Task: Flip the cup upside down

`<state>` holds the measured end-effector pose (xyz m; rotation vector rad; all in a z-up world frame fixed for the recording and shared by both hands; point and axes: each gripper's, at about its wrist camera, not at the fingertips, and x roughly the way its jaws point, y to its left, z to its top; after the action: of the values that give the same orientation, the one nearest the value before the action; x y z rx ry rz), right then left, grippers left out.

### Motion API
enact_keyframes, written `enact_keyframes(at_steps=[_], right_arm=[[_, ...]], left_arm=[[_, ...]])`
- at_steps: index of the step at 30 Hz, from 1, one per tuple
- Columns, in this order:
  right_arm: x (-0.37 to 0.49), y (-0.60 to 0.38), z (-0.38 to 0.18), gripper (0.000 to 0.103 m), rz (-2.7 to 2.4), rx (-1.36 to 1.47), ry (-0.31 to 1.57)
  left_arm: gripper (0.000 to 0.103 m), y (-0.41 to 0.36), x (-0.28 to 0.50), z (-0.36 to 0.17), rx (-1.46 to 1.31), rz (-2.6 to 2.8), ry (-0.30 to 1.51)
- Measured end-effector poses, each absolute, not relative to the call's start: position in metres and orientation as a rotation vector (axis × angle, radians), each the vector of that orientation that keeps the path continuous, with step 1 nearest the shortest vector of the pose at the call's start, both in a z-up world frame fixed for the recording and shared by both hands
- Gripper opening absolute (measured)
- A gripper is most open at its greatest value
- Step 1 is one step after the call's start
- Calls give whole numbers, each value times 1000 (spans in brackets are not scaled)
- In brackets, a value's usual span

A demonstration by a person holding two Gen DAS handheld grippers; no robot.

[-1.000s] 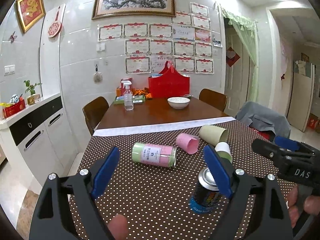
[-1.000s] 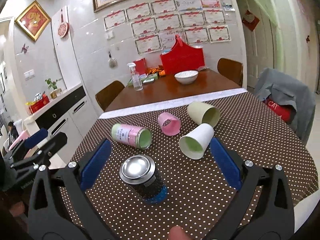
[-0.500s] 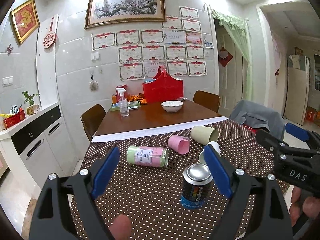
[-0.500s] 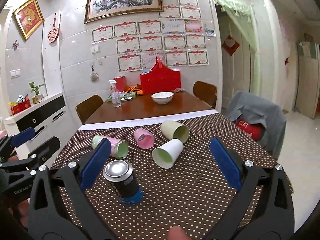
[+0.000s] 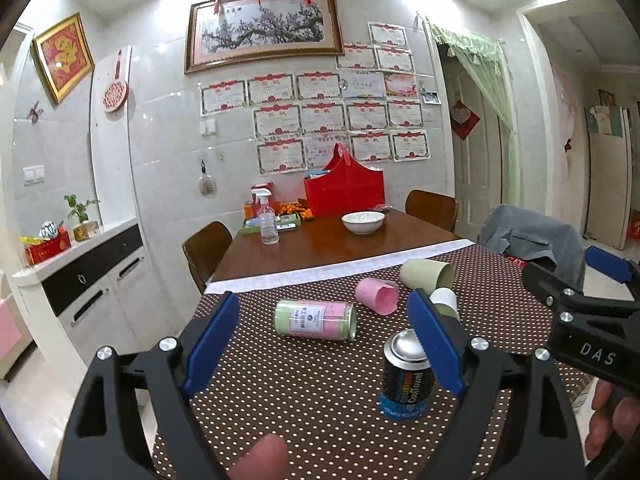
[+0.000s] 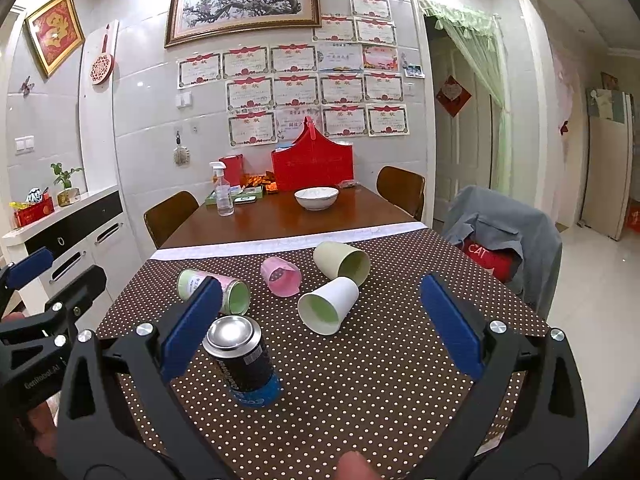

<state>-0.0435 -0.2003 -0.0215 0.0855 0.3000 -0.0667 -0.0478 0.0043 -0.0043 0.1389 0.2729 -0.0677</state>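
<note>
Right hand-held gripper (image 6: 320, 330) retreated, white cup (image 6: 329, 311) ahead

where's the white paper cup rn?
In the right wrist view, the white paper cup lies on its side mid-tablecloth, mouth toward the camera, just in front of the green cup and right of the pink cup.
</note>
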Motion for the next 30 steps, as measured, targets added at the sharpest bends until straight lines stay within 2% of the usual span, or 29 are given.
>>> enact_keyframes(at_steps=[28, 30], right_arm=[[-36, -200, -34, 97, -61, 87, 343], [-36, -200, -35, 97, -60, 87, 344]], left_arm=[[86, 9, -48, -9, 106, -105, 279], [92, 8, -47, -9, 110, -105, 283]])
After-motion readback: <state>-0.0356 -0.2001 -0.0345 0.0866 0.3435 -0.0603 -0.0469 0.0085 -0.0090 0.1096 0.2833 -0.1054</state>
